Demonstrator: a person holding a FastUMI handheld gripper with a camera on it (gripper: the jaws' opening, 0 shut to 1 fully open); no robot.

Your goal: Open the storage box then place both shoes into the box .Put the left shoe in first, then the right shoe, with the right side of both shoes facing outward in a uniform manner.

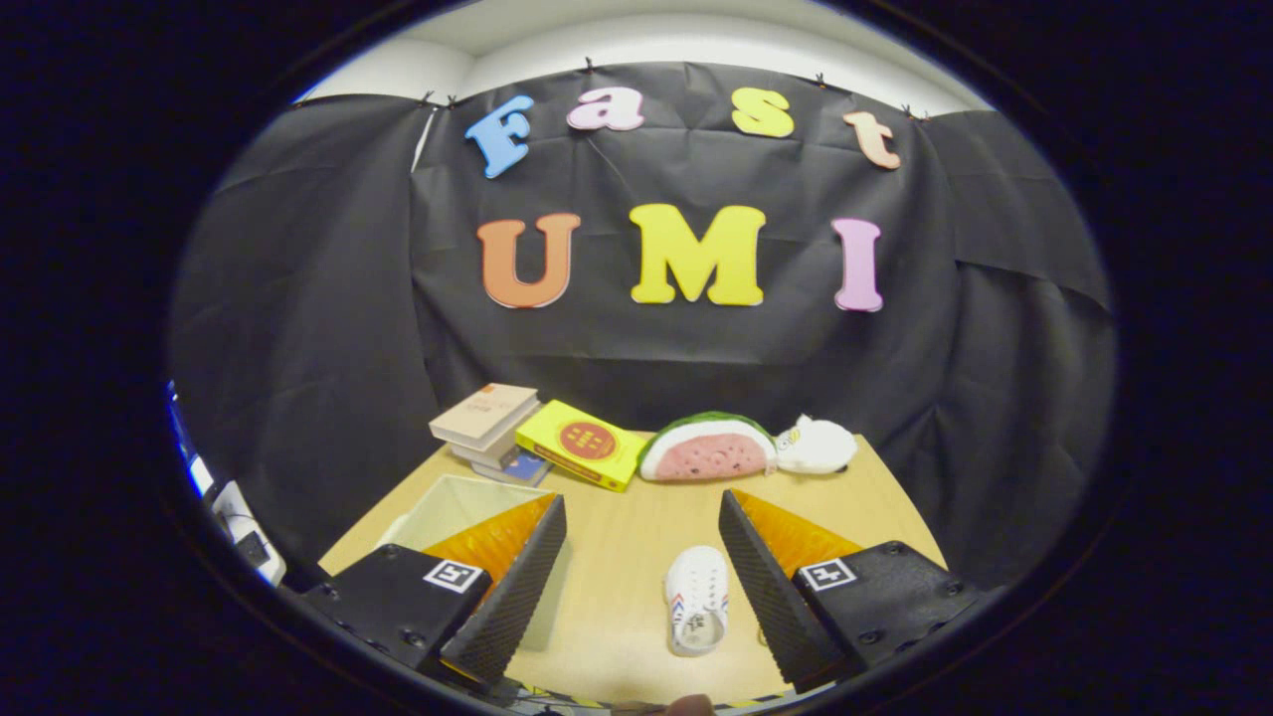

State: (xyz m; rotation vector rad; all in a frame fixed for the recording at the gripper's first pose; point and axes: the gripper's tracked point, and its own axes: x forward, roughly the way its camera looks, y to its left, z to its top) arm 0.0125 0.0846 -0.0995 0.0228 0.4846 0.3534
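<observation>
1 shoe (pixel 696 601), 1 box (pixel 450 505), 3 books (pixel 537 438), 2 plush toys (pixel 756 447), 1 table (pixel 617 557).

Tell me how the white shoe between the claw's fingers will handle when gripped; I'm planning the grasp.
The white shoe looks small and soft-sided, so it is probably light and may squash under the pads. It lies flat on the wooden table, so it is unlikely to roll. The claw is open, with the shoe nearer one finger.
</observation>
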